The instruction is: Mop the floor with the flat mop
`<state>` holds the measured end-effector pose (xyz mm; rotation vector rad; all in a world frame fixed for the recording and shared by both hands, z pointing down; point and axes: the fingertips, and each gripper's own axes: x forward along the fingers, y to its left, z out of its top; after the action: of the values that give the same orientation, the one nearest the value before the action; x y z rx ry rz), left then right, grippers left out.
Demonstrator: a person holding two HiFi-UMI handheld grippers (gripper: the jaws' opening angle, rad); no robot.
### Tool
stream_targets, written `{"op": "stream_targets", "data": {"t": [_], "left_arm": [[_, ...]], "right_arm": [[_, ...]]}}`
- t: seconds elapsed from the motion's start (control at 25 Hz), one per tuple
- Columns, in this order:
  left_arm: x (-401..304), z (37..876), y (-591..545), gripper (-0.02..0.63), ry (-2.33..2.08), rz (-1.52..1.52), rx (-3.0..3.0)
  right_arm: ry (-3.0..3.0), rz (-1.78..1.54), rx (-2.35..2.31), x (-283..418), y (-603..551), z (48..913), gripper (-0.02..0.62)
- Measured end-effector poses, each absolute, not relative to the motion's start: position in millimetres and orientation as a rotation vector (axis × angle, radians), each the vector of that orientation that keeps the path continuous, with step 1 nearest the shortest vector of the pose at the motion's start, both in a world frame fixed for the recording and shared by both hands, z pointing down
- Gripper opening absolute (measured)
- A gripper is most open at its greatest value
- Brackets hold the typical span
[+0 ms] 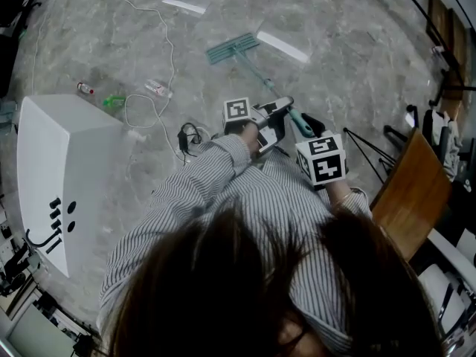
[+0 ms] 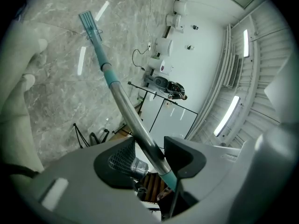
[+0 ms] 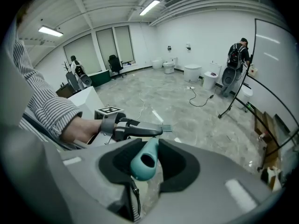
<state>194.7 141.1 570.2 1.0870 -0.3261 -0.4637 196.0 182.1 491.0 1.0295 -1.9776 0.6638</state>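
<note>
The flat mop's teal head [image 1: 232, 48] lies on the grey marble floor ahead of me, and its handle [image 1: 262, 83] slants back toward my grippers. My left gripper [image 1: 273, 114] is shut on the silver shaft [image 2: 133, 118], which passes between its dark pads [image 2: 117, 160]; the mop head [image 2: 88, 20] shows far along the shaft. My right gripper [image 1: 309, 130] is shut on the teal end grip [image 3: 144, 160], lower on the handle and nearer my body. The left gripper [image 3: 134, 130] shows just beyond that grip.
A white cabinet [image 1: 63, 162] stands at the left. White and black cables [image 1: 152, 106] and small bottles [image 1: 158, 88] lie on the floor near it. A wooden board [image 1: 411, 192] and tripod legs [image 1: 366, 146] are at the right. A person with a backpack [image 3: 236, 62] stands far off.
</note>
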Motion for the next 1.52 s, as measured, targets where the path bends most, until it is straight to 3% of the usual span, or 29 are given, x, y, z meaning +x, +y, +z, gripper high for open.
{"op": "stream_targets", "data": {"t": [0.44,1.2,1.52], "left_arm": [[117.9,619.0,23.6,0.189,-0.501,-0.518,1.071],[-139.1,652.1,-408.3,0.178,-0.644,-0.435,1.098],[-191.3,671.2,-496.6,0.179,-0.654,-0.296,1.149]], "right_arm": [[-1.944,0.656,0.968,121.2,73.7,529.6,0.114],[-1.887,0.615,0.980,-136.0,-356.2,562.2,0.117],[-1.839,0.581,0.934,-191.2,-443.7,586.9,0.117]]}}
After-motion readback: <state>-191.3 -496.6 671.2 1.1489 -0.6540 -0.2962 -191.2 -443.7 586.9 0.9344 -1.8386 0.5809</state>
